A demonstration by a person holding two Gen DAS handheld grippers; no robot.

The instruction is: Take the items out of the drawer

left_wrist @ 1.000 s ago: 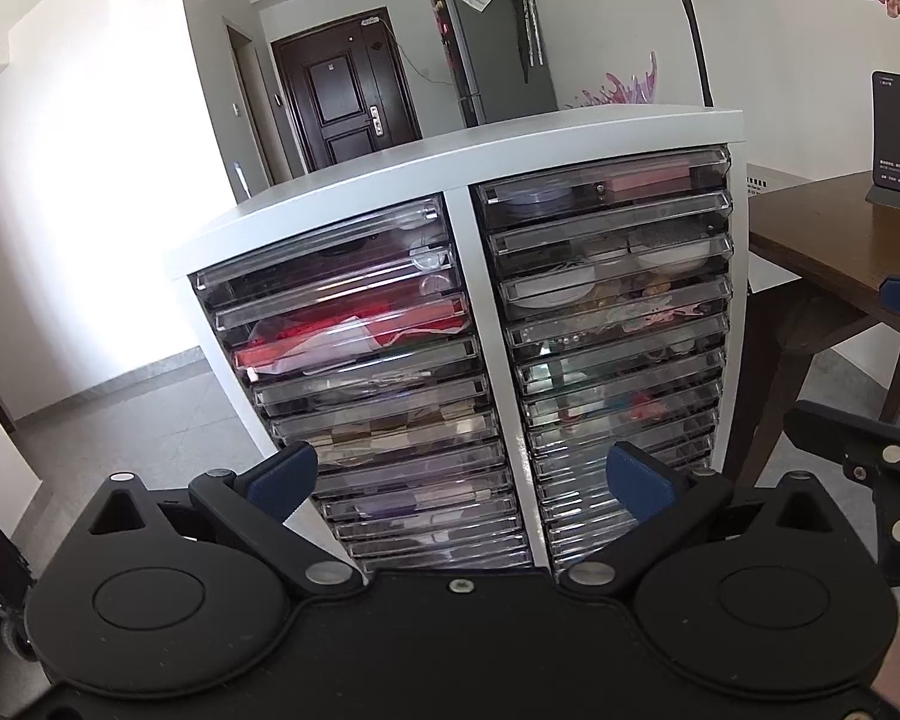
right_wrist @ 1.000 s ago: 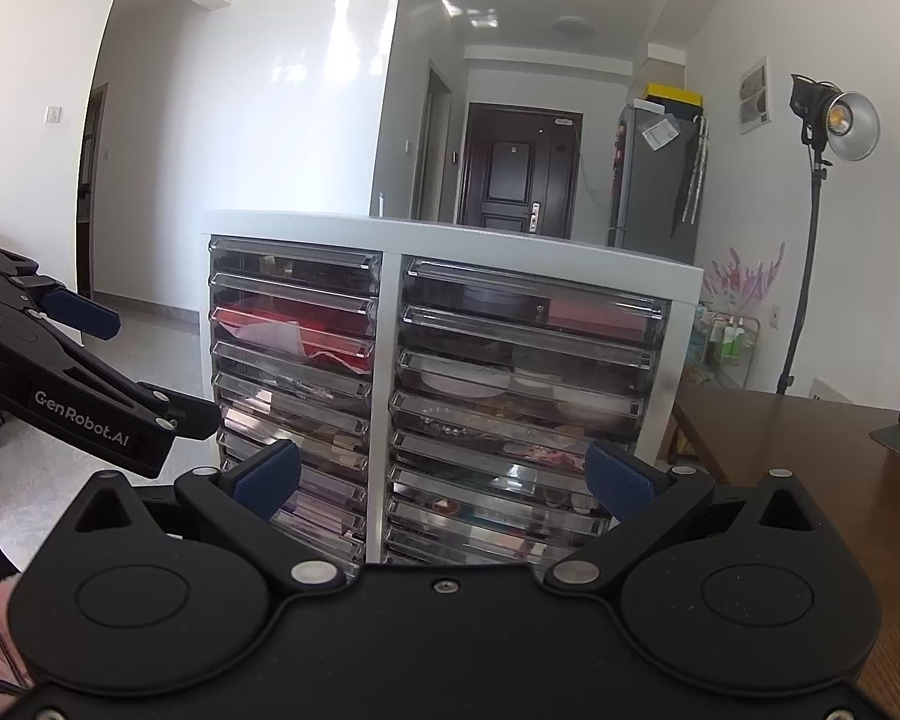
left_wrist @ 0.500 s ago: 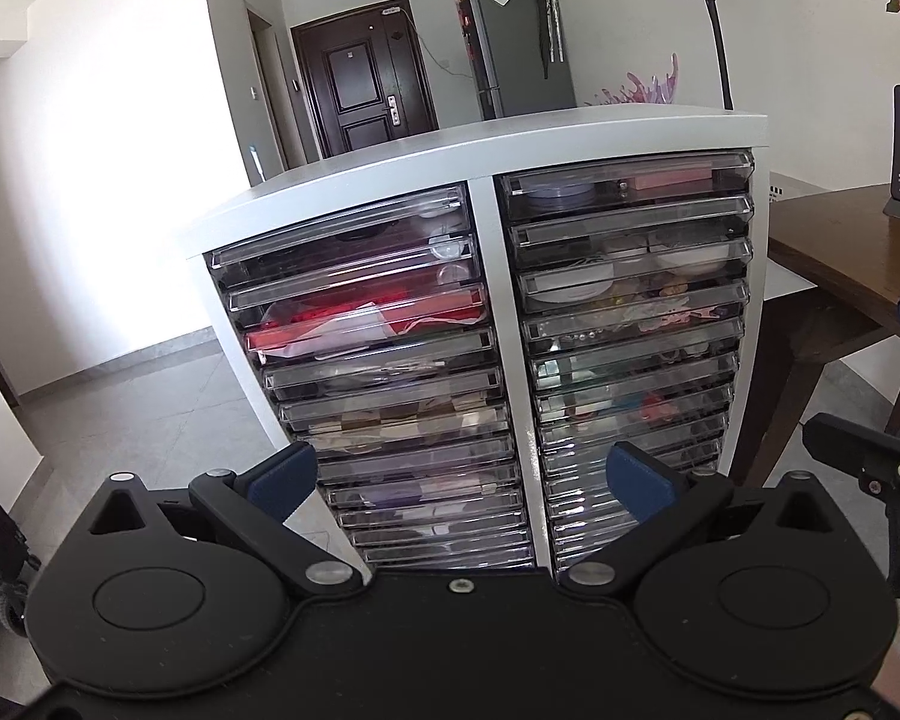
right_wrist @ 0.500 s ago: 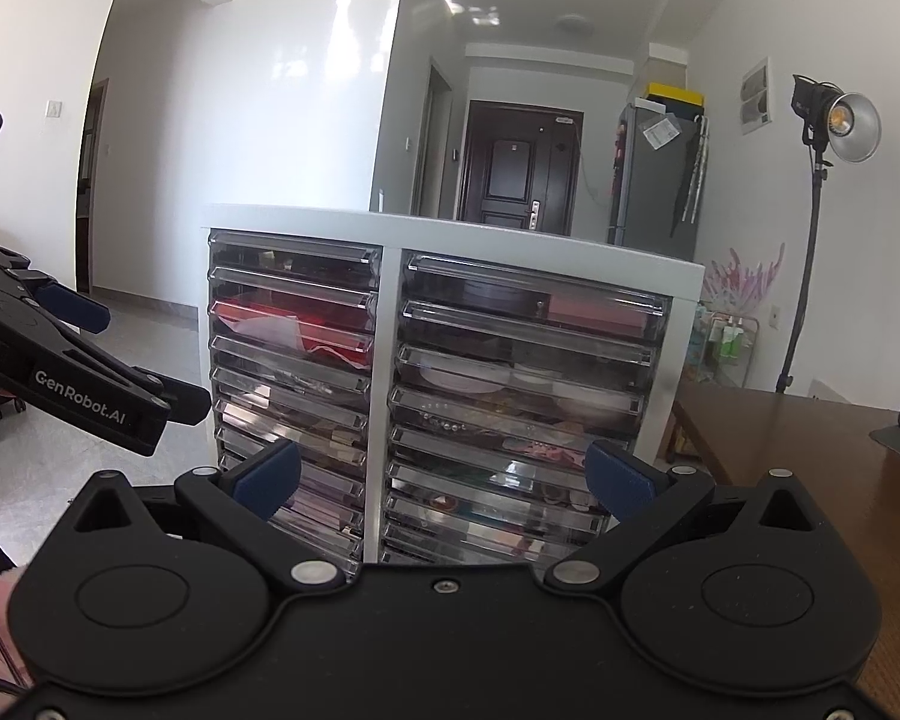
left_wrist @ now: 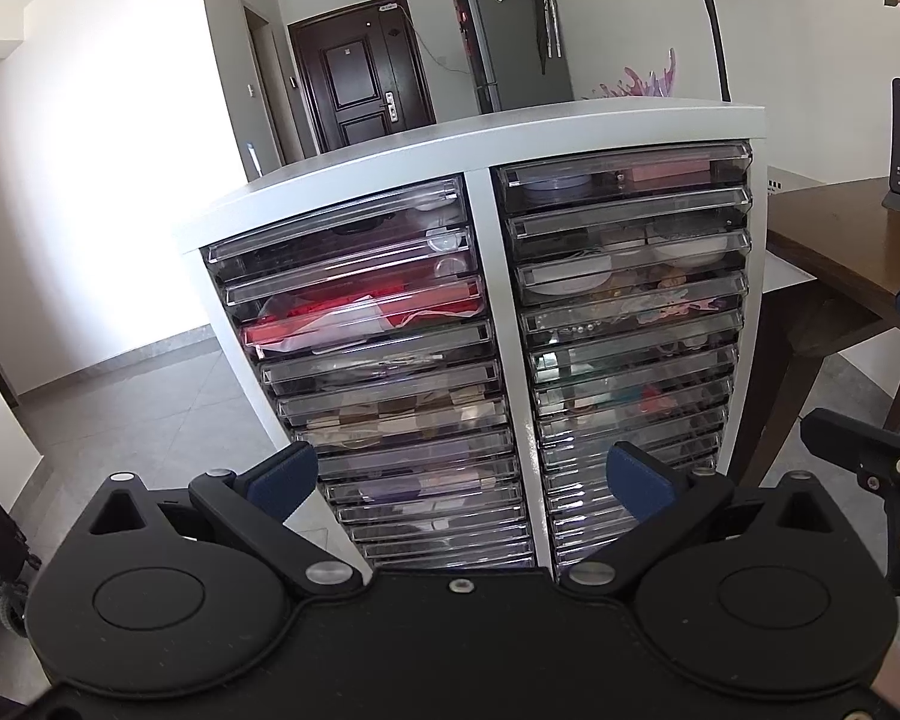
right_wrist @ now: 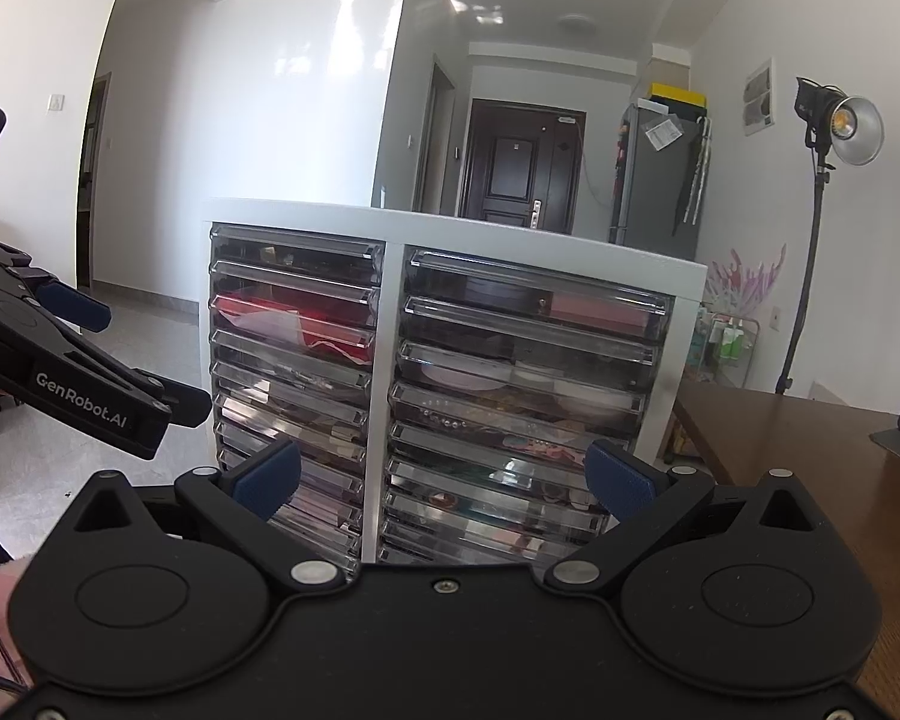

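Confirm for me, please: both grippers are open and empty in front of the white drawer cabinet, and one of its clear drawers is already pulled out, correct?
Not quite. Every clear drawer in the white cabinet sits shut and flush; the left wrist view shows none pulled out. The rest holds: the left gripper and the right gripper are open and empty in front of it.

Left tool (left_wrist: 462, 480): matte black, blue finger pads (left_wrist: 285, 477), silver screws. Right tool (right_wrist: 444, 477) alike; "GenRobot.AI" lettering on left tool's side.

Dark door (right_wrist: 525, 165) at back, grey fridge (right_wrist: 657, 174), lamp on stand (right_wrist: 843, 129), wooden table (right_wrist: 810, 462) at rt.
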